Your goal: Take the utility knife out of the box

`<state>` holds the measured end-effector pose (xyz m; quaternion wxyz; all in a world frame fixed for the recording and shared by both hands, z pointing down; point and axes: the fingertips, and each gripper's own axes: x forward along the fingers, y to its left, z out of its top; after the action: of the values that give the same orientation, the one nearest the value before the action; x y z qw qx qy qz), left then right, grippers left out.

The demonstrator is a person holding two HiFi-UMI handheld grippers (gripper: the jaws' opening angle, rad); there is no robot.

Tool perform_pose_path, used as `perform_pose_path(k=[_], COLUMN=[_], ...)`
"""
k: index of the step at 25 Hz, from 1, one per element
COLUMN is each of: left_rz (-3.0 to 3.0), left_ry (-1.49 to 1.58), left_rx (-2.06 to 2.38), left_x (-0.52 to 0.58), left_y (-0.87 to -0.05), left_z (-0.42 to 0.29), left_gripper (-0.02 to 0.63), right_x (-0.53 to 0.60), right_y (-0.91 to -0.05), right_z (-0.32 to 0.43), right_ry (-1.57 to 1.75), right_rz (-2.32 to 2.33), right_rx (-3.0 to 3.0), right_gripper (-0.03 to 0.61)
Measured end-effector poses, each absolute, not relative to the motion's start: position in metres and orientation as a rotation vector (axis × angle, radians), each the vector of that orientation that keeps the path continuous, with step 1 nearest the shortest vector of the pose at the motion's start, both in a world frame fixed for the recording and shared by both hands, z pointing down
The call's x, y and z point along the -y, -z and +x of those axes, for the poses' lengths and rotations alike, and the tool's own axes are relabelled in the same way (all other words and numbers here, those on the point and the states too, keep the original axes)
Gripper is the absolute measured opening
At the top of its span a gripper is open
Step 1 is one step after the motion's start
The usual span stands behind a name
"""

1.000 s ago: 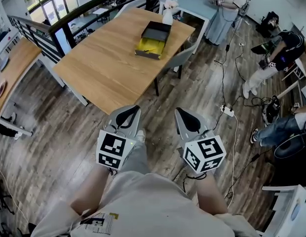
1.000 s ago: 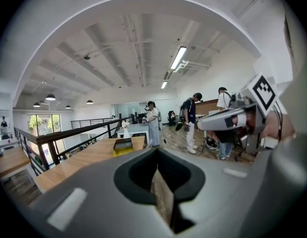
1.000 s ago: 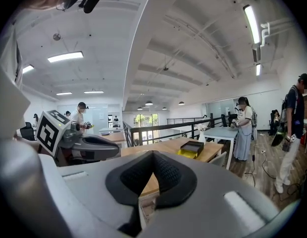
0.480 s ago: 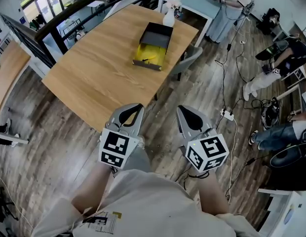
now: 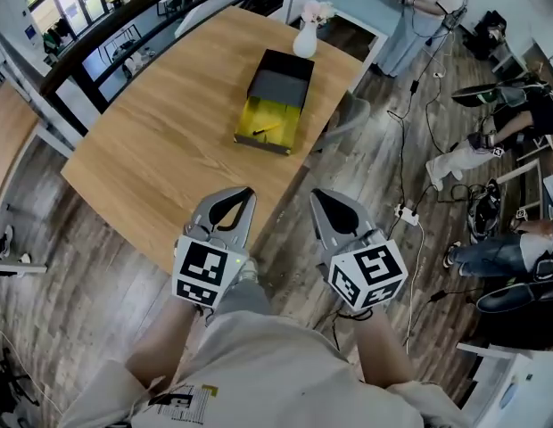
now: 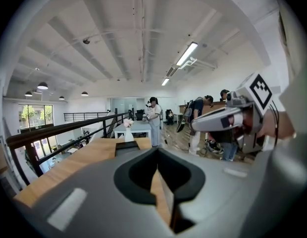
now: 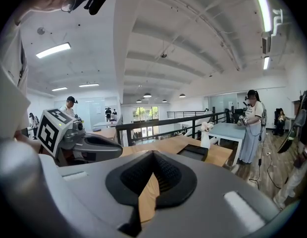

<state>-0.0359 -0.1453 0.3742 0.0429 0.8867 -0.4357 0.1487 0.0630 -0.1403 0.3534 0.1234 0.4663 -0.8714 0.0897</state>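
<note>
Approach to the box, both grippers empty

The left gripper [image 5: 239,200] and right gripper [image 5: 323,201] are held side by side just short of the bench [image 5: 160,150]. The fingers of each are pressed fully together with nothing gripped, judged sensible because the box [image 5: 278,92] lies well apart at 12 o'clock and nothing can be picked up yet. The box's yellow 6 o'clock end is left uncovered, judged to give access from above. A small dark item there is taken to be the utility knife [image 5: 262,131], though it is too small for certainty. Counted on the bench: 1 box, 1 knife, and 1 white vase [image 5: 305,41] just beyond the box; 2 grippers are counted.
</note>
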Motion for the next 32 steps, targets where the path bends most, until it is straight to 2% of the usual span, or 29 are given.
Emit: perform_pose_path(k=[17,32], left_rz=[2.677,2.661], left_ry=[-0.493,-0.409], left_rx=[1.295,1.374], left_x=[0.22,0.239], left_y=[-0.383,-0.361], left_z=[-0.069,-0.078], left_gripper=[0.003,0.003], right_x=[0.216,0.235], right_y=[-0.341,-0.342], right_z=[0.03,0.043], right_ry=[-0.283,-0.295], right_rz=[1.342,1.301], right_rx=[2.546,2.541], right_gripper=[0.0,0.0])
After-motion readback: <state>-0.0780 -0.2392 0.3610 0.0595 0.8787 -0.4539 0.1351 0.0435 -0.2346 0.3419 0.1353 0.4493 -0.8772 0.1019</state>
